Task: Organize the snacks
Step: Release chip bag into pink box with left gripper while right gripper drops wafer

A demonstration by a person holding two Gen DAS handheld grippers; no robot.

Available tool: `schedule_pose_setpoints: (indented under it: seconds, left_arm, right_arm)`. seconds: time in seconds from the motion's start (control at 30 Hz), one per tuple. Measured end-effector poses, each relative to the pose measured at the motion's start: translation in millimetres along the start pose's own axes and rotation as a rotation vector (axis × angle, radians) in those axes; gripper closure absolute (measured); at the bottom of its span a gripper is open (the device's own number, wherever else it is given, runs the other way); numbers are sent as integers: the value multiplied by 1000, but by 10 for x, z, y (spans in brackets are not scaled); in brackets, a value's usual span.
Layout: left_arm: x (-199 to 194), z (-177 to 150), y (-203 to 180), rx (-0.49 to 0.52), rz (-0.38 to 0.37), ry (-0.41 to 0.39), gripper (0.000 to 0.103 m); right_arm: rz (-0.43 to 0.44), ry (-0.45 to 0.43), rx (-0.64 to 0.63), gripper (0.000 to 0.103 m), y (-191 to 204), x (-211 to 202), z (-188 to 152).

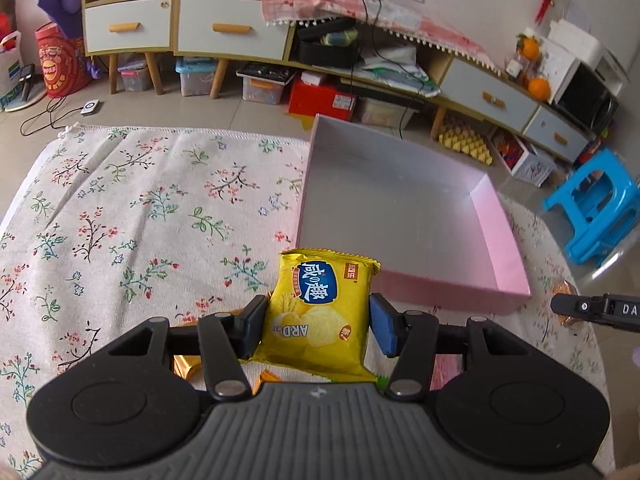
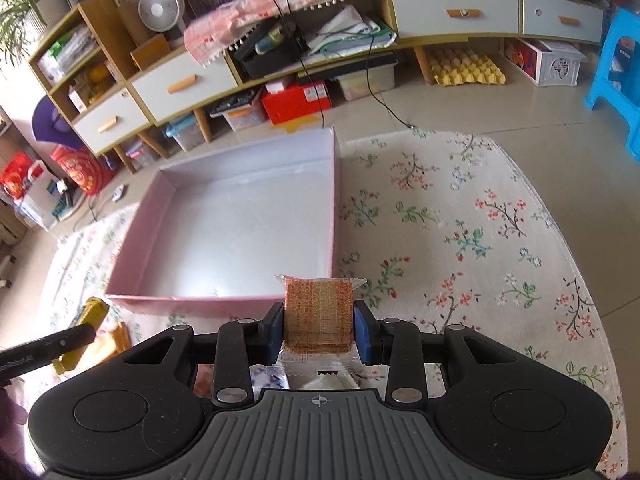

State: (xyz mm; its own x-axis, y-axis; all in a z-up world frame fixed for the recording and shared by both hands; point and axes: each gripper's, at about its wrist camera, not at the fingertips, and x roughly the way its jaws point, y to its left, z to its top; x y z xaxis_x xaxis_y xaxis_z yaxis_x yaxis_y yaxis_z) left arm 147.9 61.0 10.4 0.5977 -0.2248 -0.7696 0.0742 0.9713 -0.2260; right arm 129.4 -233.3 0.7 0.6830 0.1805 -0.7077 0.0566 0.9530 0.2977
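Observation:
My left gripper (image 1: 318, 322) is shut on a yellow chip packet (image 1: 320, 316), held above the floral cloth just short of the near left corner of the pink box (image 1: 448, 292). My right gripper (image 2: 319, 330) is shut on a clear-wrapped orange-brown cracker pack (image 2: 319, 314), held near the box's (image 2: 192, 304) near right corner. The box is shallow, grey inside and holds nothing. In the right wrist view the left gripper and the yellow packet (image 2: 94, 312) show at the far left. The right gripper's finger (image 1: 596, 308) shows at the right edge of the left wrist view.
A floral cloth (image 1: 140, 208) covers the table. Gold and orange wrapped snacks (image 1: 188, 366) lie under my left gripper, and more snacks (image 2: 118, 338) lie near the box's front wall. Beyond are a low cabinet (image 1: 224, 32), floor bins and a blue stool (image 1: 596, 208).

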Motion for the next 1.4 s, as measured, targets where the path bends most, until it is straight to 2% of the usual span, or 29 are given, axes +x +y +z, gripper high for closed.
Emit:
schedule_pose_setpoints:
  seconds: [0.17, 0.37, 0.5, 0.67, 0.97, 1.17, 1.3, 1.4]
  left_arm:
    - [26, 131, -48, -28, -51, -37, 52]
    - [222, 370, -233, 18, -62, -64, 52]
    - [441, 357, -361, 88, -42, -65, 52]
    - [648, 294, -388, 120, -15, -52, 52]
    - [732, 262, -346, 131, 4, -65, 52]
    - [726, 264, -371, 141, 4, -61, 51]
    - [684, 247, -395, 148, -2, -55, 40]
    - [633, 238, -427, 162, 3, -59, 37]
  right_arm:
    - [56, 1, 22, 70, 13, 57, 46]
    - [109, 3, 35, 70, 101, 171, 133]
    - [152, 8, 25, 70, 178, 319, 201]
    - [128, 9, -26, 69, 255, 465, 216]
    - [98, 16, -56, 69, 261, 629, 221]
    - [110, 4, -74, 66, 307, 588, 213]
    - [123, -1, -64, 51, 332, 516, 218]
    - [118, -4, -66, 49, 347, 451, 228]
